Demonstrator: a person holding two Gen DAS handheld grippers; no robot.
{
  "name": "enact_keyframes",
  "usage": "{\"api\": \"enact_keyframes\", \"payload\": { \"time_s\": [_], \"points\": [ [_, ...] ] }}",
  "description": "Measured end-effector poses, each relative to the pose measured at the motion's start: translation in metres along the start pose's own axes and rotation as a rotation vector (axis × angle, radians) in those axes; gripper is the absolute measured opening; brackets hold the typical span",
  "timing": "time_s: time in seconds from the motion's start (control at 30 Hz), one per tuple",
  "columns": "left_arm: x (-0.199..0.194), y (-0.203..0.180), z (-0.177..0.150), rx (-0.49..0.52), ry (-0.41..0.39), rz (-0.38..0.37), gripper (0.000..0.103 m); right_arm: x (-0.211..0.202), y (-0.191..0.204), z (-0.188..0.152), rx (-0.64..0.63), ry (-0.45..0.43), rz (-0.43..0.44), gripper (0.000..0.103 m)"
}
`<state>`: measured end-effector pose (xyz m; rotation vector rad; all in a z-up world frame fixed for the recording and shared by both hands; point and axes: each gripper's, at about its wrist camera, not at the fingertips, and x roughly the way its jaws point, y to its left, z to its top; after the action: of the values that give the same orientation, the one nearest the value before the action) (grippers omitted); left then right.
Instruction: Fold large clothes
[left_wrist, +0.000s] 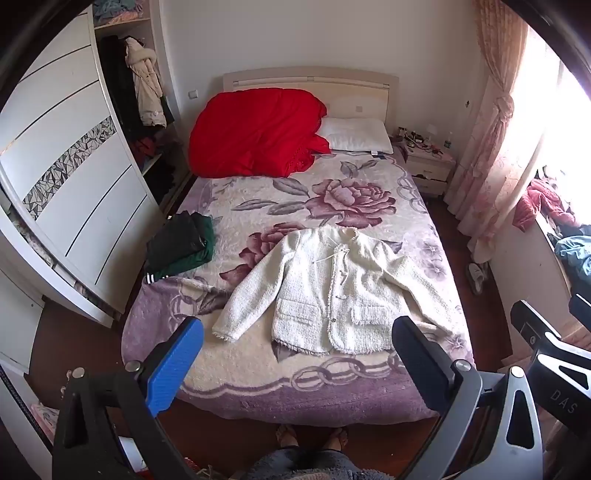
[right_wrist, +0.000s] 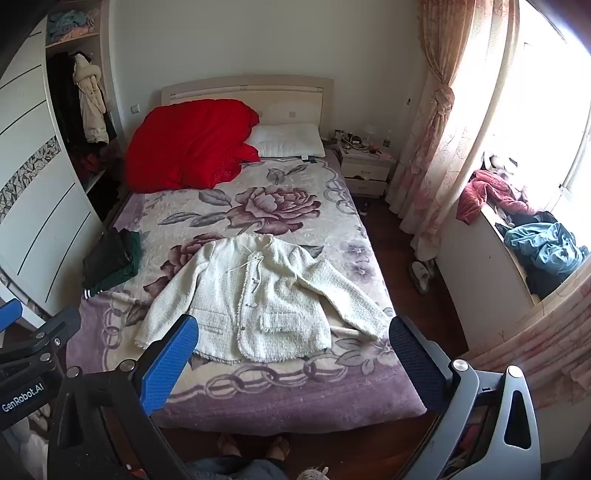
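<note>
A: Where does the cream-white fuzzy tweed jacket (left_wrist: 332, 291) lie?

B: Flat and face up on the bed's plush floral blanket in purple and cream (left_wrist: 258, 206), toward the foot end, collar pointing at the headboard, both sleeves spread out and down to the sides. It is unfolded, its front closed.

A: And the tools?

B: The left gripper (left_wrist: 295, 354) hangs above the foot of the bed, its jaws spread wide, one blue pad and one dark pad, nothing between them. The right gripper (right_wrist: 293, 350) is the same: wide apart, empty, held over the jacket's hem without touching it.

A: What else is on the bed?

B: A folded stack of dark green and black clothes (left_wrist: 181, 247) near the left edge, well apart from the jacket. At the head, a bunched red quilt (left_wrist: 255, 136) beside a white pillow (left_wrist: 354, 138).

A: Around the bed?

B: A white sliding-door wardrobe (left_wrist: 70, 177) on the left, a pale bedside cabinet (left_wrist: 428, 166) and pink patterned curtains (left_wrist: 491, 122) on the right.
</note>
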<state>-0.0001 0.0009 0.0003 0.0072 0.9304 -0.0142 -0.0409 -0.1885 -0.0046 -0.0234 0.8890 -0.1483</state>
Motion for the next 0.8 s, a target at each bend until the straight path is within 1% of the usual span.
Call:
{"api": "enact_keyframes", "payload": {
  "time_s": [0.13, 0.17, 0.3, 0.33, 0.47, 0.53, 0.77, 0.8],
  "points": [
    [-0.0006, 0.0035, 0.0008, -0.001, -0.005, 0.002, 0.103, -0.0012, 0.001, 0.0001, -0.002, -0.005, 0.003, 0.103],
    [-0.0004, -0.0032, 0.0015, 0.001, -0.003, 0.006, 0.103, -0.0012, 0.0009, 0.0002, -0.003, -0.005, 0.004, 0.103],
    [-0.0002, -0.0048, 0.0041, 0.002, -0.006, 0.014, 0.103, -0.0002, -0.0009, 0.0013, -0.008, -0.005, 0.005, 0.103],
    [0.0, -0.005, 0.0049, 0.002, -0.007, 0.013, 0.103, -0.0048, 0.0055, -0.0002, -0.007, -0.012, -0.013, 0.103],
    [-0.0032, -0.0038, 0.0072, 0.006, -0.013, 0.016, 0.103, -0.0045, 0.0047, 0.0015, -0.008, -0.014, -0.015, 0.103],
    [-0.0066, -0.0027, 0.0027, 0.005, -0.024, 0.015, 0.103, -0.0058, 0.0037, 0.0012, -0.008, -0.016, -0.012, 0.103],
    [-0.009, -0.0015, 0.0027, 0.006, -0.026, 0.016, 0.103, -0.007, 0.0031, -0.0007, -0.009, -0.02, -0.017, 0.103],
    [-0.0087, -0.0015, 0.0027, 0.006, -0.026, 0.017, 0.103, -0.0092, 0.0031, 0.0081, -0.01, -0.019, -0.018, 0.103]
  ]
}}
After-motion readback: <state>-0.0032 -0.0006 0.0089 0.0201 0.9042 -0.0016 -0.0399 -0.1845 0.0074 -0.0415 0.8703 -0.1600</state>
